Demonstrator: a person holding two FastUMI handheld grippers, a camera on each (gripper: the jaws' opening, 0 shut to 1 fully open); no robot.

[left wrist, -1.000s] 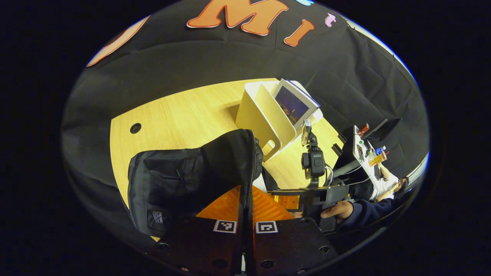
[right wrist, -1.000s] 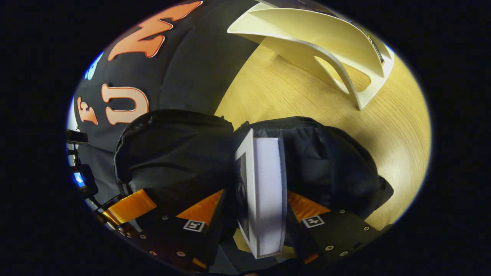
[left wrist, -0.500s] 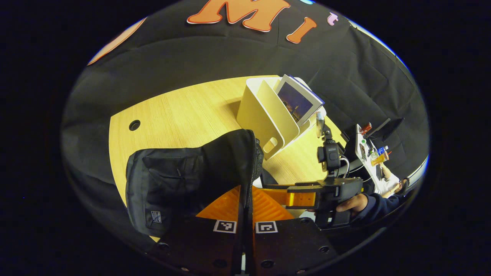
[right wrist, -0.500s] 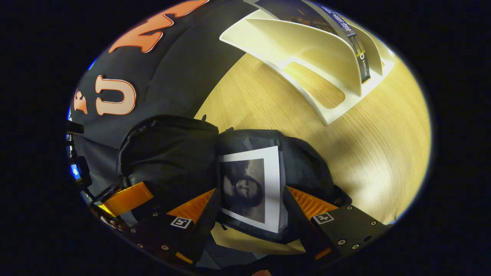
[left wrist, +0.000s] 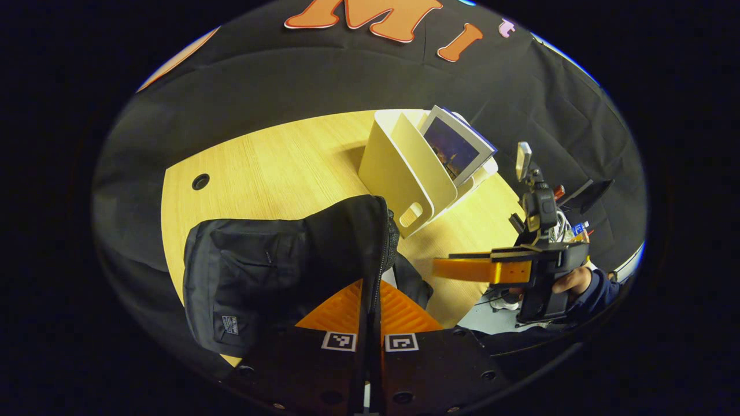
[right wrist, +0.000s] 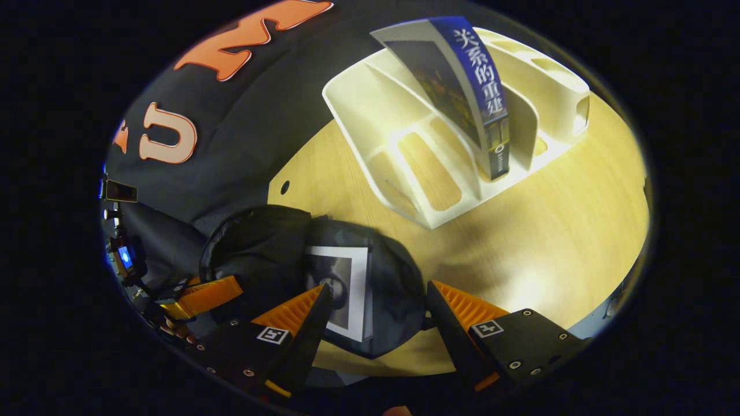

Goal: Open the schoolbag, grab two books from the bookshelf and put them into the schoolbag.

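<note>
The black schoolbag (left wrist: 277,266) stands on the wooden table, and my left gripper (left wrist: 370,300) is shut on the zipper edge of its raised flap. In the right gripper view the schoolbag (right wrist: 272,254) gapes open with a white book bearing a dark portrait (right wrist: 341,289) lying inside. My right gripper (right wrist: 376,300) is open above the bag, nothing between its fingers; it also shows at the right of the left gripper view (left wrist: 462,268), held by a hand. A blue-spined book (right wrist: 462,86) leans in the cream bookshelf (right wrist: 404,167), also seen as the book (left wrist: 457,147) and bookshelf (left wrist: 399,173).
The wooden table (right wrist: 549,242) has a round cable hole (left wrist: 200,182) at its far left. Beyond the table's right edge stand a desk with small items (left wrist: 569,222) and a dark monitor.
My right gripper let go of the white book, which dropped into the bag, then rose and drew back to the right, open. The left gripper kept its hold on the flap.
</note>
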